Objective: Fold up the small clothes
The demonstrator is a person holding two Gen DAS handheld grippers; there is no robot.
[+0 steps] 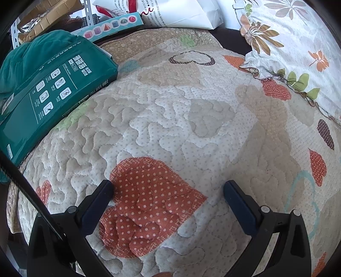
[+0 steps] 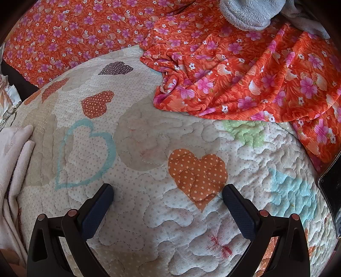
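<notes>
An orange garment with pink flowers (image 2: 245, 81) lies rumpled across the far right of the quilt (image 2: 149, 136); more of the same print (image 2: 64, 32) stretches flat along the far left. A pale pink folded cloth (image 2: 15, 153) rests at the left edge. My right gripper (image 2: 168, 189) hangs open over bare quilt, well short of the orange garment. In the left wrist view my left gripper (image 1: 168, 187) is open above a red dotted heart patch on the quilt (image 1: 170, 110), with nothing between its fingers. No garment lies near it.
A green box (image 1: 49, 93) and dark green cloth (image 1: 32, 55) sit at the quilt's left edge. A leaf-print pillow (image 1: 298, 42) lies far right, white paper bags (image 1: 187, 12) behind. Grey fleece (image 2: 245, 12) tops the orange fabric. A dark flat object (image 2: 332, 191) lies at the right edge.
</notes>
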